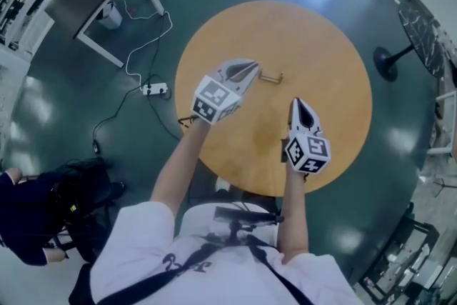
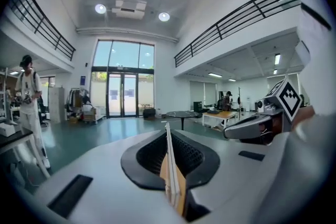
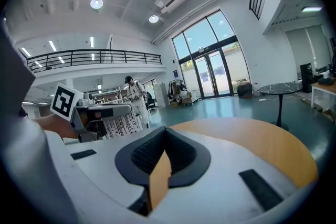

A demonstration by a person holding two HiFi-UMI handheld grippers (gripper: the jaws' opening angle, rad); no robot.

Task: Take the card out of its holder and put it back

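Card (image 2: 169, 165): thin, white, seen edge-on. It stands pinched between the closed jaws of the left gripper (image 1: 253, 68), with its top edge a little proud of the tips. It is out of its holder and clear of the table.

Holder (image 1: 271, 76): small tan piece lying on the round wooden table (image 1: 321, 46), just beyond the left gripper's nose in the head view. Neither tool touches it. It is too small from here to make out its slot.

Left gripper: held over the near-left part of the table, clamped narrow on the card.

Right gripper (image 1: 296, 105): held over the near-right part of the table, apart from the holder. Its jaws meet tip to tip with nothing between them.

Stage, by my reckoning: removal done, return yet to come.

Hazards, as judged from here:
- The holder looks light and nothing steadies it. A card pressed in at a slant would likely push it along the table or tip it over rather than seat.
- The card is thin, so if its edge misses the slot it may bow, or swivel in the narrow pinch.
- Little card shows past the tips, so the jaws may strike the holder before the card is home.
- The right gripper would have to open before it could brace the holder.
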